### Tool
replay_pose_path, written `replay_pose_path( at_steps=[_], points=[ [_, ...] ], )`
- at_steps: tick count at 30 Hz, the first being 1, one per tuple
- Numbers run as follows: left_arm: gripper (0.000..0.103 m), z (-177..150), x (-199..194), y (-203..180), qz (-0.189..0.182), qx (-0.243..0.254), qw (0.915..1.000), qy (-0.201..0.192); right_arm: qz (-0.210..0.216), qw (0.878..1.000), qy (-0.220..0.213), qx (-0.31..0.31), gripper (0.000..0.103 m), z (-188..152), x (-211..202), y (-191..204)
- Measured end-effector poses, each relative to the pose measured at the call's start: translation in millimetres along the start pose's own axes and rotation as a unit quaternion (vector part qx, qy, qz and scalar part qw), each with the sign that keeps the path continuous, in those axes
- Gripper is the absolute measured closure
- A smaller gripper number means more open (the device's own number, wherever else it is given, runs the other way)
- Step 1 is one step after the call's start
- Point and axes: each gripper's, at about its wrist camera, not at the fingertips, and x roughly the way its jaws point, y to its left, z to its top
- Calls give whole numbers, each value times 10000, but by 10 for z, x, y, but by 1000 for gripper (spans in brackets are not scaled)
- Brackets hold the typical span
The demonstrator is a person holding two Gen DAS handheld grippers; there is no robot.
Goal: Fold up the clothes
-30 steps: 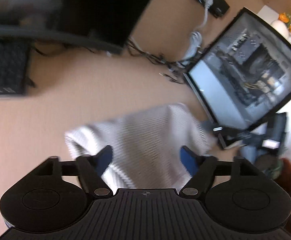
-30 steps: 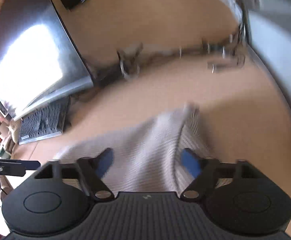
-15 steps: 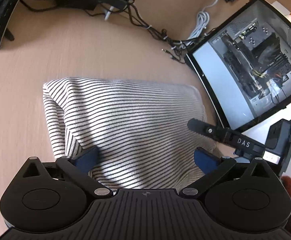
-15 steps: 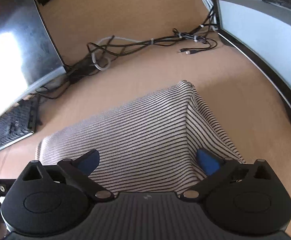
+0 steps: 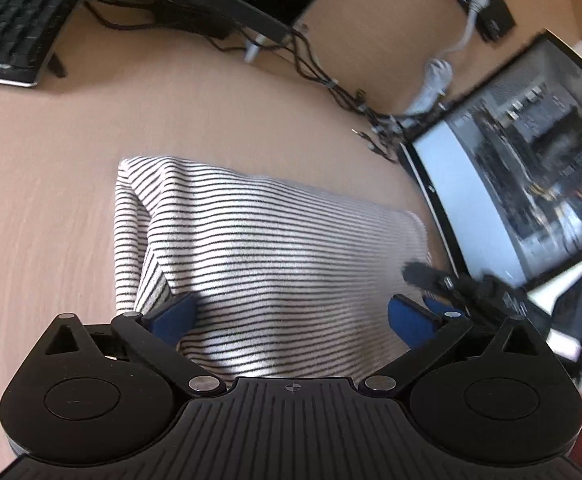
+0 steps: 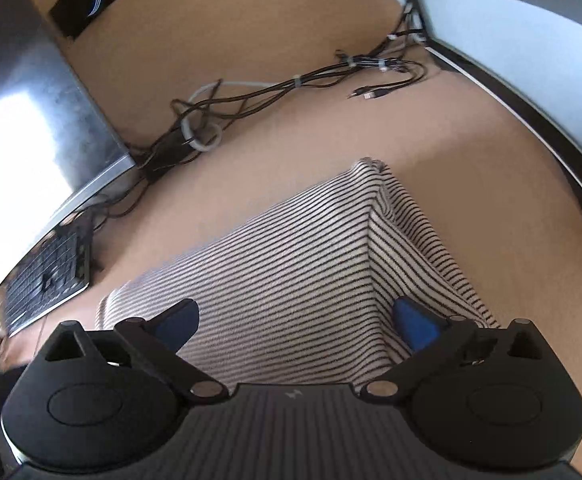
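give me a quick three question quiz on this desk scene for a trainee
1. True or false: the left gripper has its blue-padded fingers clamped on the black-and-white striped knit garment.
2. Multiple choice: the garment lies on A) the light wooden desk, B) the black keyboard, C) a chair.
3. Short answer: in the right wrist view, what runs along the back of the desk behind the garment?

Key:
1. False. Both the left and the right gripper stand wide open over the garment, pads apart from any pinch.
2. A
3. A bundle of dark cables with a pale looped cord.
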Motion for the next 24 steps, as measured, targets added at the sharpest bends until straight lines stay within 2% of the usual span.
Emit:
replay_pose_path(
  at_steps=[5, 11, 14, 16, 18, 19, 21, 24],
  points=[
    [0, -46, 2, -143, 584, -260, 9978, -198, 375, 9988, 233, -226, 0, 51, -4, -92],
    [0, -206, -183, -363, 1032, -547, 9924, -376, 496, 9906, 425, -1205, 0, 6, 19, -11],
    [0, -288, -276, -511, 785, -684, 9939, -353, 698, 9867, 537, -1364, 0, 32, 6, -56],
    [0, -329, -247, -586, 409, -792, 9959, -147, 857, 9876, 621, -1162, 0, 119, -29, -116],
    [0, -358, -134, -605, 115, -846, 9962, 174, 1000, 9901, 479, -865, 0, 240, -103, -185],
    [0, -370, -64, -599, 81, -819, 9961, 308, 920, 9912, 331, -890, 0, 290, -137, -187],
    [0, -360, 58, -552, 137, -776, 9957, 478, 416, 9914, 28, -1240, 0, 351, -159, -140],
    [0, -288, 188, -446, 21, -881, 9944, 586, -482, 9810, 118, -1874, 0, 328, 10, -77]
  ],
)
